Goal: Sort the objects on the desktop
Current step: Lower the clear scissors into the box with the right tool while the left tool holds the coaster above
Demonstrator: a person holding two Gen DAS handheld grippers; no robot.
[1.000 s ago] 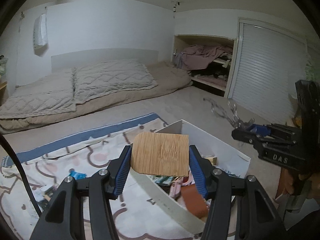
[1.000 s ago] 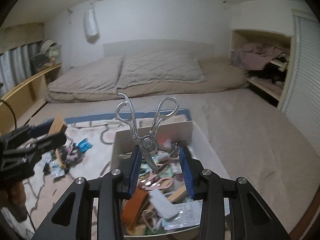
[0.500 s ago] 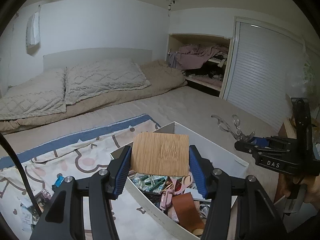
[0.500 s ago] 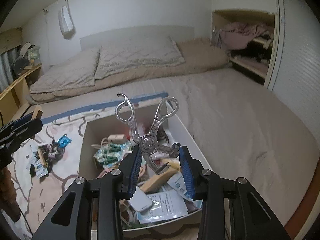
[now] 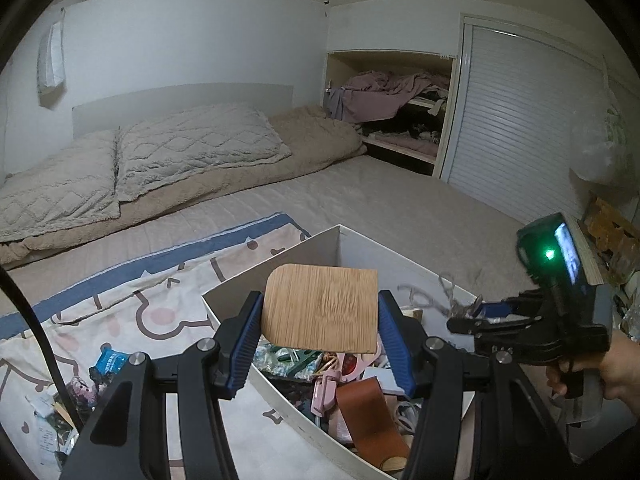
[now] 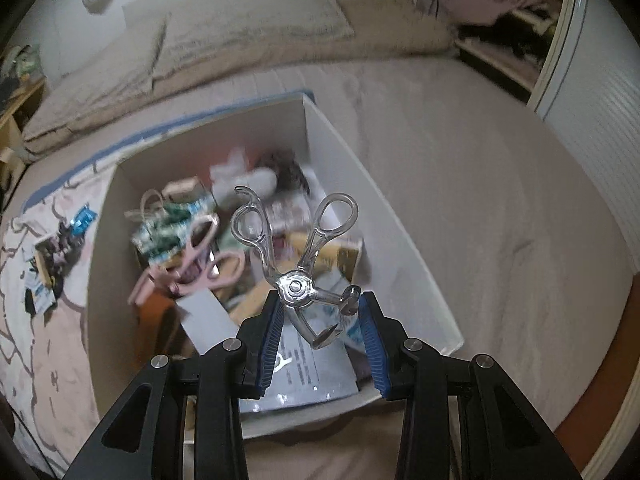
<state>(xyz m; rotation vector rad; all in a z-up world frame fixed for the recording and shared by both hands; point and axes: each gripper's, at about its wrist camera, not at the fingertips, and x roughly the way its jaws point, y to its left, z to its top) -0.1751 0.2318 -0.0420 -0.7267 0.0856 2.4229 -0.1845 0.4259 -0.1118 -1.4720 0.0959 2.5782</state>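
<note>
Tan striped-grain board [image 5: 320, 308], white box [image 6: 344, 148], pink scissors [image 6: 200, 256] — blue-bordered sheet [image 5: 132, 272].

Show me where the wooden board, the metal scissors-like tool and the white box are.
wooden board [image 5: 320, 308], left wrist view, middle of its face.
metal tool [image 6: 295, 286], right wrist view, its round pivot.
white box [image 6: 352, 168], right wrist view, its right wall.

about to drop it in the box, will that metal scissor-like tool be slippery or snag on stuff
Probably slippery: the metal tool looks polished, and the right gripper pinches only its lower end. Its open finger loops may hook clutter in the white box. Likely rigid.
</note>
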